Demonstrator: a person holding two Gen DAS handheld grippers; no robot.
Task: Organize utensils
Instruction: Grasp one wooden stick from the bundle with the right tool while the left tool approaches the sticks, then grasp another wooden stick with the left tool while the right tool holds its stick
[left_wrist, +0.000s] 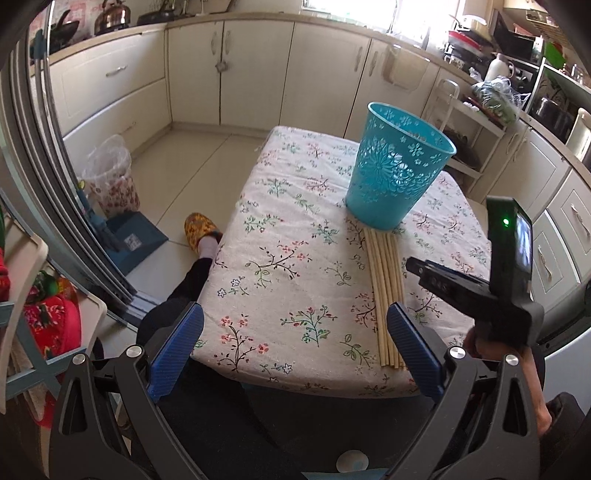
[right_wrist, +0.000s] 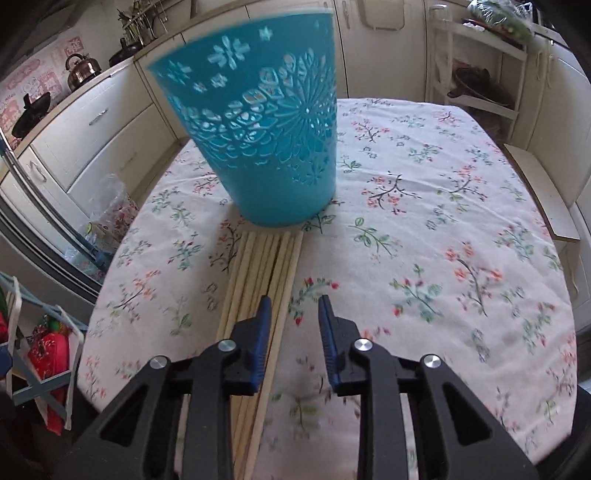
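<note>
Chopsticks (right_wrist: 258, 295) lie bundled just before the bin (right_wrist: 258, 122); right gripper (right_wrist: 294, 306) above them, left gripper (left_wrist: 295, 332) nearer the table edge, both apart, empty.

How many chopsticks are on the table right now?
About 8 chopsticks, lying side by side in one bundle on the tablecloth, far tips at the base of the blue basket. The right gripper hides part, so the count is approximate.
</note>
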